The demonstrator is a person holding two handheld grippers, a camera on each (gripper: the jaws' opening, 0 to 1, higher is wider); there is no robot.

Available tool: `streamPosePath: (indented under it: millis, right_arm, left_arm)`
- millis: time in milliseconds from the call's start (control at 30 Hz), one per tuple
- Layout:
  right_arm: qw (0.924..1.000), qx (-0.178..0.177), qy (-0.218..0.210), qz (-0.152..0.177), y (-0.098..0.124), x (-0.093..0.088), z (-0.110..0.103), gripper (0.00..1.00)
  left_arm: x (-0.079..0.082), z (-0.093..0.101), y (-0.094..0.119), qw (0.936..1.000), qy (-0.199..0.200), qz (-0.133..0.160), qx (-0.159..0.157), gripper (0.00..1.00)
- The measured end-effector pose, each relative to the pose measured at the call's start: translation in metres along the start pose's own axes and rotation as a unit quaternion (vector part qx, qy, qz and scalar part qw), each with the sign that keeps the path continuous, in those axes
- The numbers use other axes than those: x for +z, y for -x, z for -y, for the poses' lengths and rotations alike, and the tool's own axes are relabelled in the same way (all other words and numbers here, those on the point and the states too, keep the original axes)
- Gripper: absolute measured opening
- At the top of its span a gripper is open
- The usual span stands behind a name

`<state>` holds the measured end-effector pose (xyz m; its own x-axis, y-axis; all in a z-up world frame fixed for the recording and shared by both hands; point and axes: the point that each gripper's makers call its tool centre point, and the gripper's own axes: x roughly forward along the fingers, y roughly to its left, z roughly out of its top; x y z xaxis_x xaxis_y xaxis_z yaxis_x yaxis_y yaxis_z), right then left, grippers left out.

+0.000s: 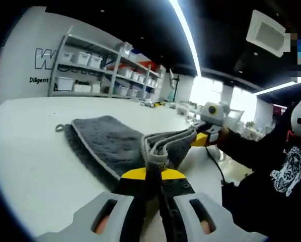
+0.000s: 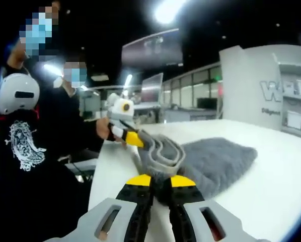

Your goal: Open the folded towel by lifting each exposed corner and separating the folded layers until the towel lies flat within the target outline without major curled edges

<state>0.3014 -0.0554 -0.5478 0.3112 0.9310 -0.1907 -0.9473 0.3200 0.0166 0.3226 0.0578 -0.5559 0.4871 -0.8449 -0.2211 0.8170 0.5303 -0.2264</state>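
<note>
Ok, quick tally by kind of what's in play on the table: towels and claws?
Towel: 1, grey, on the white table, near edge lifted.
Claws: 2, left and right, both gripping that edge.
Total: 3.

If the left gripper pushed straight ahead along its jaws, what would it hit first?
The left gripper is shut on the grey towel, so it meets the towel's bunched folds first; the right gripper seems to lie beyond, depth unclear.
</note>
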Motion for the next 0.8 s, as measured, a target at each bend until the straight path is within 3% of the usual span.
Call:
streamPosePath:
  millis: [533, 800]
  right_arm:
    - [0.9997, 0.001, 0.012, -0.023, 0.008, -0.006, -0.007, 0.09]
    - [0.9994, 0.006, 0.019, -0.03, 0.013, -0.008, -0.015, 0.17]
  left_arm:
    - [-0.011, 0.011, 0.006, 0.9988, -0.042, -0.025, -0.008, 0.06]
    - [-0.018, 0.018, 0.014, 0.9967, -0.068, -0.041, -0.013, 0.12]
